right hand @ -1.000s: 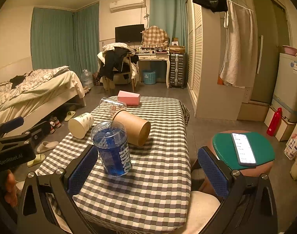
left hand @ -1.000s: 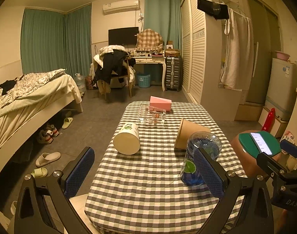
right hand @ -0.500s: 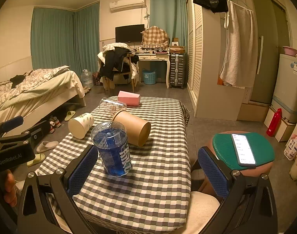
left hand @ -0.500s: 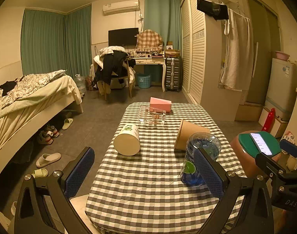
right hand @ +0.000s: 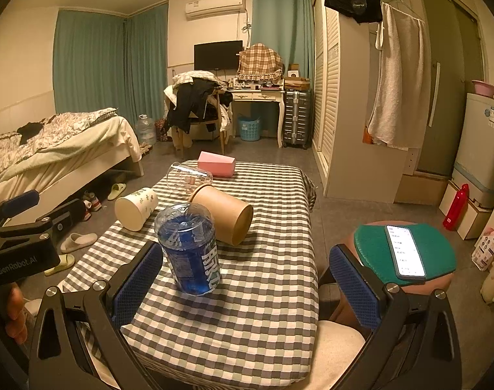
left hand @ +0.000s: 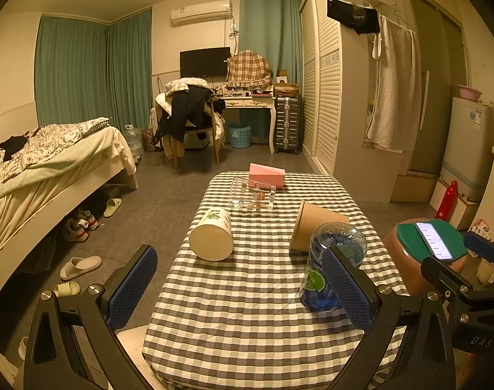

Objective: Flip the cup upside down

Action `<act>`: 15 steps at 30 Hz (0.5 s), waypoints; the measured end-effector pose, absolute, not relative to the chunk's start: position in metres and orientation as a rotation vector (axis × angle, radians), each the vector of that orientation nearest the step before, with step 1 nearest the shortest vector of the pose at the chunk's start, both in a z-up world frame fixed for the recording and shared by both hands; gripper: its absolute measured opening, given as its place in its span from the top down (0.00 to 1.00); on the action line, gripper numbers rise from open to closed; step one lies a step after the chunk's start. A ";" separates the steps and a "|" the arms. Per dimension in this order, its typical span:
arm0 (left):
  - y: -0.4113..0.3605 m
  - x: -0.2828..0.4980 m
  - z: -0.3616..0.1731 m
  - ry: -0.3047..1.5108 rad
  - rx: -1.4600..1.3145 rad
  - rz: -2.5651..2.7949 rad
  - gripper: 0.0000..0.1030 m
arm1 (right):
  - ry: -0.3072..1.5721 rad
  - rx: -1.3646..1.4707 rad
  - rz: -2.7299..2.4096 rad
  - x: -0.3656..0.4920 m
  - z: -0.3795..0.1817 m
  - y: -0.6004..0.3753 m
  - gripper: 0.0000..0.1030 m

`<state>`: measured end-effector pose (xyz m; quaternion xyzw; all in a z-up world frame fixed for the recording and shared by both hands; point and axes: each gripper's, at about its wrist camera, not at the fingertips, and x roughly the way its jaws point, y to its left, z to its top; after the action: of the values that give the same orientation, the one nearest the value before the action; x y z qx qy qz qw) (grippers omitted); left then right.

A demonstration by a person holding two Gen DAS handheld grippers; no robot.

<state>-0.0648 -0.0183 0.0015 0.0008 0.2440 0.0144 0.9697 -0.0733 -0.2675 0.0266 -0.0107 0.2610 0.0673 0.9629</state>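
On the checked table (left hand: 247, 308) a blue clear plastic cup (left hand: 331, 266) stands with its domed end up; it also shows in the right wrist view (right hand: 190, 247). A brown paper cup (left hand: 315, 227) (right hand: 222, 214) and a white leaf-print cup (left hand: 212, 234) (right hand: 136, 206) lie on their sides behind it. A clear glass (left hand: 251, 193) (right hand: 188, 178) lies further back. My left gripper (left hand: 243, 289) is open and empty at the table's near edge. My right gripper (right hand: 247, 282) is open and empty, just right of the blue cup.
A pink box (left hand: 267, 175) sits at the table's far end. A brown stool with a green pad and a phone (right hand: 404, 253) stands right of the table. A bed (left hand: 45, 169) is on the left, slippers (left hand: 79, 263) on the floor.
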 end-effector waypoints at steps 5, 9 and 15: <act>-0.018 -0.065 0.002 0.492 0.002 0.030 0.00 | 0.531 -0.023 0.138 -0.073 0.027 -0.267 0.00; -0.018 -0.065 0.002 0.493 0.002 0.029 0.00 | 0.533 -0.023 0.138 -0.073 0.026 -0.267 0.00; -0.017 -0.065 0.002 0.491 0.000 0.032 0.00 | 0.540 -0.025 0.139 -0.072 0.024 -0.268 0.00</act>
<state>-0.0649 -0.0174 0.0021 -0.0002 0.2430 0.0158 0.9699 -0.0722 -0.2679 0.0241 -0.0125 0.2667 0.0684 0.9613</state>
